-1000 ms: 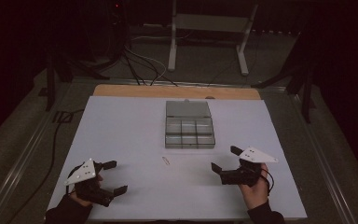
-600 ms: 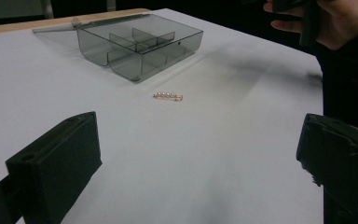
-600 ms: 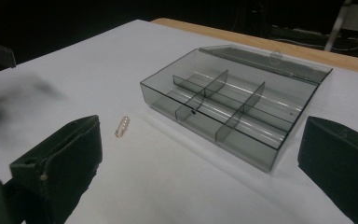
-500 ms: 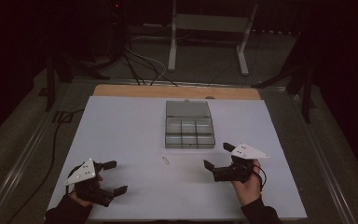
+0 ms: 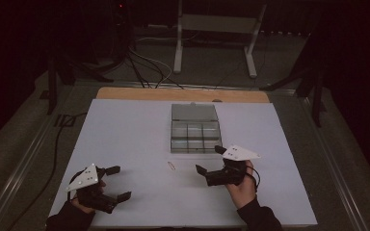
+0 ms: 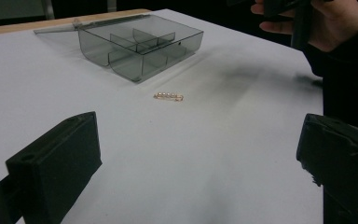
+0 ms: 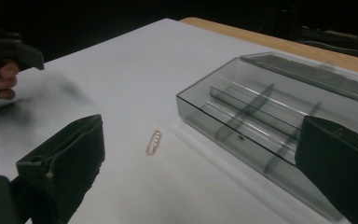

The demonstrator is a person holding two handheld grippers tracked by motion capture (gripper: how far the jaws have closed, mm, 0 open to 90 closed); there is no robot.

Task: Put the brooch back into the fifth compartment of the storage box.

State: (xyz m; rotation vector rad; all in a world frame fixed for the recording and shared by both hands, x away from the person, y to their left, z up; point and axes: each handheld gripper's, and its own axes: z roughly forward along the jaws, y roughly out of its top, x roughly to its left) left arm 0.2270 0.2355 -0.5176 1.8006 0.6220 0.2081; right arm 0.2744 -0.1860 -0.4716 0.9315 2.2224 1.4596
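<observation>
On the left, my left hand-held gripper [image 5: 118, 183] hangs low over the near-left part of the counter [image 5: 125, 125], jaws spread wide with nothing between them. The hand sits behind it near the counter's near edge, and the jaws aim toward the middle.

Toward the centre lies the hair clip [image 5: 171, 165], a thin gold-coloured bar with a row of small pearl-like beads, flat on the white surface and touching nothing. It sits just near of the clear divided box [image 5: 195, 129], whose lid lies open toward the far side. In the left gripper view the hair clip [image 6: 168, 96] lies crosswise well ahead of the jaws; in the right gripper view the hair clip [image 7: 154, 142] lies between the jaws' lines of sight, still some way off.

I judge the clip to be very light, stiff and smooth, so it will likely skate on the surface if I nudge it. The beads look delicate, so I would close gently across its narrow width at the middle, with the jaw tips low against the counter.

On the right, my right hand-held gripper [image 5: 209, 160] is also wide open and empty, held just above the counter and pointed left toward the clip, with the hand behind it and the wrist angled in from the near-right.
</observation>
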